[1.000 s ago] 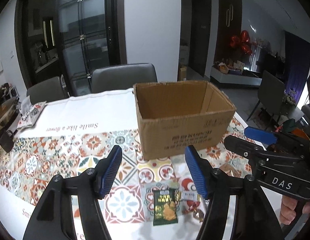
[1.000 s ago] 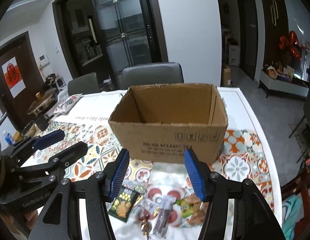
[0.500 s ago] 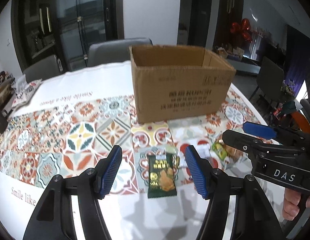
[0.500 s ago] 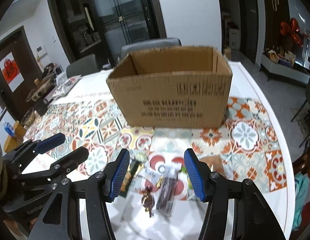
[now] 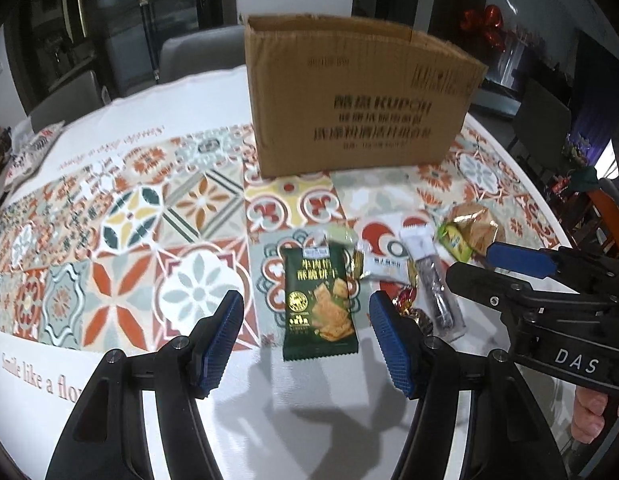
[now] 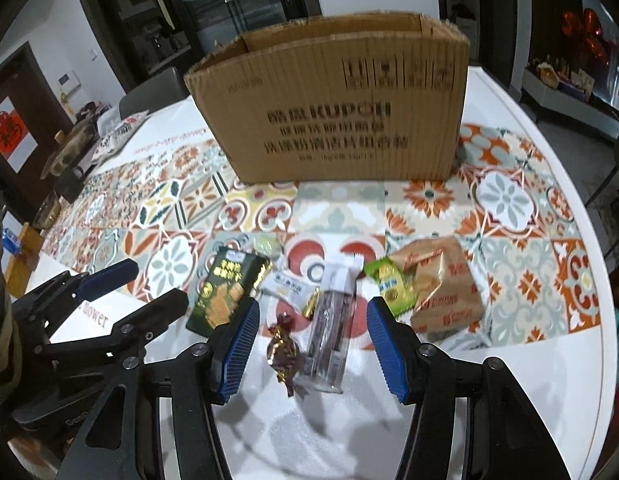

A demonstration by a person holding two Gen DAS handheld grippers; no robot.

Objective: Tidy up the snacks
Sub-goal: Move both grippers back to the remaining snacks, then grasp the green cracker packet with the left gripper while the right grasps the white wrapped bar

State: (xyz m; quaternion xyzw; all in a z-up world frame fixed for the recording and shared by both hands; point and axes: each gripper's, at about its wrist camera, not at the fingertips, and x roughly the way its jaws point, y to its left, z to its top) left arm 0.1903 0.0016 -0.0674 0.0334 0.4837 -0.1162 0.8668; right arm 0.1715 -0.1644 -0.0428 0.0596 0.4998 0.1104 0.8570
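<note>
Snacks lie in a loose cluster on the patterned tablecloth (image 5: 141, 208), none yet in the cardboard box (image 5: 357, 96) standing just behind them. Over the last second both grippers have sunk toward the pile, so the box rim now sits above eye line and its inside is hidden. The left gripper (image 5: 305, 332) hangs released, empty, its fingers either side of the green cracker packet (image 5: 318, 304). The right gripper (image 6: 309, 340) is closing slightly, nothing pinched yet, bracketing the clear-wrapped stick (image 6: 331, 328) and the foil candy (image 6: 283, 350). Further back lie the lime-green packet (image 6: 391, 286) and tan bag (image 6: 445, 284). Both hands look poised for a first pick.
</note>
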